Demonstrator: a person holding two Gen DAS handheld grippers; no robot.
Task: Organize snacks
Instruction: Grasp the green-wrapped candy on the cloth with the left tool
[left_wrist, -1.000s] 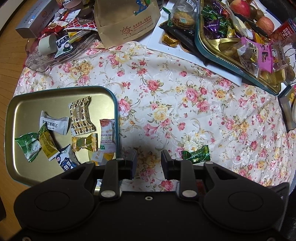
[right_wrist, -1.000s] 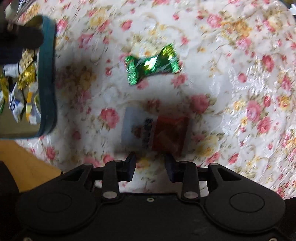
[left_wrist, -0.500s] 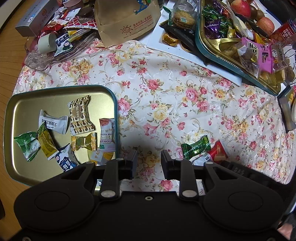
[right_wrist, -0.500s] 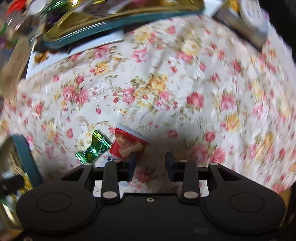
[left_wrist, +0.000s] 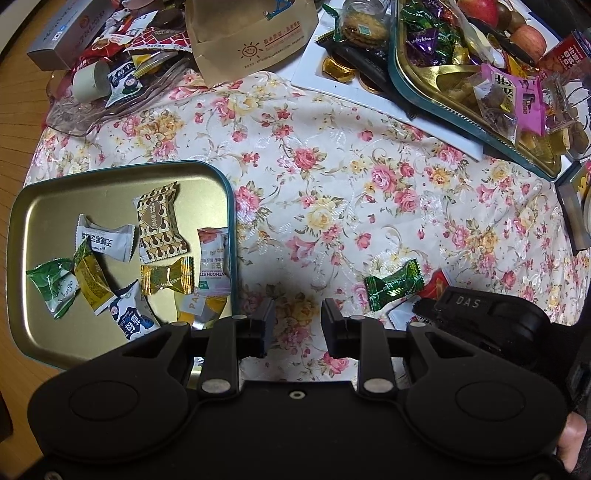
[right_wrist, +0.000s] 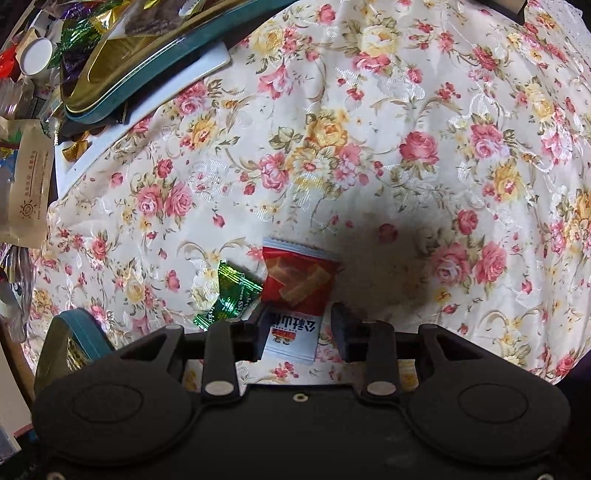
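snacks: two loose ones left on the floral cloth (right_wrist: 369, 147), the red-and-white packet (right_wrist: 297, 291) and the green twist candy (right_wrist: 231, 291), touching each other at lower centre of my right wrist view. in the left wrist view the same pair sits lower right, green candy (left_wrist: 393, 286) in the clear, red packet (left_wrist: 437, 286) mostly hidden behind my right gripper (left_wrist: 480, 314).

sorted ones are already in the gold tray (left_wrist: 48, 206) at left of the left view, several wrapped candies flat on its floor. the cluttered tray (left_wrist: 436, 96) and paper bag (left_wrist: 251, 33) sit along the top, well apart from this.

step in hand: lining up a pick on the red packet. my right gripper (right_wrist: 297, 325) points down over its white end, jaws opening, packet between the fingers but pads not pressing on it. the left finger (right_wrist: 258, 325) is close to the green candy too.

my left gripper (left_wrist: 295, 321) hangs over bare cloth just beside the tray edge, jaws apart, nothing in them.

next, as i judge it: drop right, straddle the packet only, close, lift, carry to the gold tray. risk is catching the green wrapper or pinching cloth, since the packet lies flat.
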